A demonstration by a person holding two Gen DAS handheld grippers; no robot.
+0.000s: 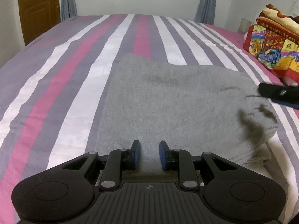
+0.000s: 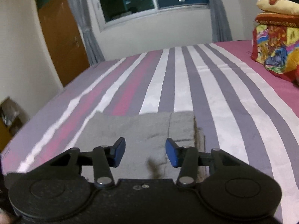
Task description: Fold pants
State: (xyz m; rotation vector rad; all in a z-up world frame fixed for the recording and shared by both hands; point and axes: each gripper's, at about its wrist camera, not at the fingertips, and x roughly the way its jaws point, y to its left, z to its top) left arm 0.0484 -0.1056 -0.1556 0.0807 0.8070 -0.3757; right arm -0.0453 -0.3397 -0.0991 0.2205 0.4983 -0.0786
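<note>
The grey pants (image 1: 173, 100) lie folded into a thick rectangle on the striped bed; they also show in the right wrist view (image 2: 147, 130). My left gripper (image 1: 149, 154) is open and empty, low over the near edge of the pants. My right gripper (image 2: 145, 152) is open and empty, above the near right part of the pants. Its black body also shows in the left wrist view (image 1: 276, 91), at the far right side of the pants. The waist end with a dark drawstring bunches at the right (image 1: 256, 123).
The bed sheet (image 1: 78, 69) has pink, white and grey stripes. A stack of colourful folded bedding (image 1: 274, 44) sits at the far right of the bed. A wooden door (image 2: 61, 41), a window with grey curtains (image 2: 149, 1) and a white wall lie beyond.
</note>
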